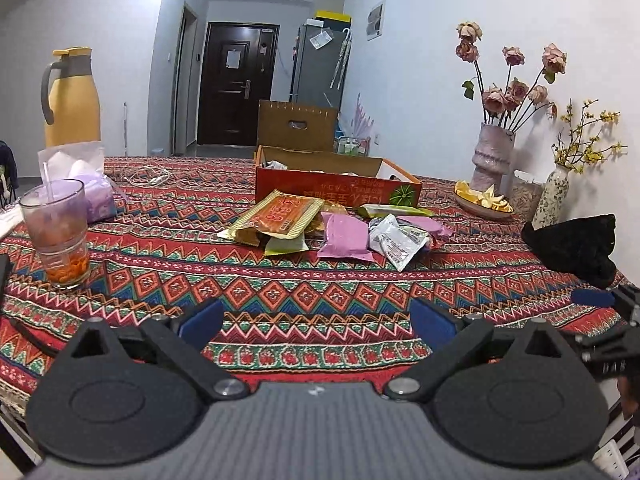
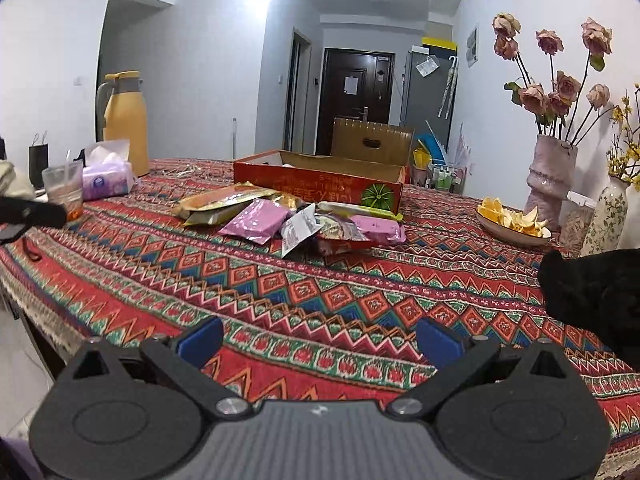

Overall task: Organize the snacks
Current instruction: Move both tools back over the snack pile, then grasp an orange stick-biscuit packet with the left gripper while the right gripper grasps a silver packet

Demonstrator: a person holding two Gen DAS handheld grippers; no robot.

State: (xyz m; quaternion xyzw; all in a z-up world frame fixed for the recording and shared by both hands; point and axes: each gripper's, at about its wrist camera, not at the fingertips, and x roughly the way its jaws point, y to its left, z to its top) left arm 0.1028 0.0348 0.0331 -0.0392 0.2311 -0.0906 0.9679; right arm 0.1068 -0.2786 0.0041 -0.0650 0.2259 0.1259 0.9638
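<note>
The surface [image 1: 280, 292] is covered by a woven cloth with a red, green and blue zigzag-and-diamond pattern. A loose pile of snack packets [image 1: 332, 228] lies at mid-surface: glossy foil and plastic pouches, flat and crinkled, in gold-orange, pink, white and green. Directly behind the pile stands a shallow red cardboard box [image 1: 338, 188], open-topped; its contents are mostly hidden by the near wall. The lower packets are overlapped by others, and the print is illegible. The left tool [image 1: 316, 322] and the right tool [image 2: 320, 342] both have their blue-padded jaws spread wide with nothing between them. Both are well short of the pile, over bare cloth.
</note>
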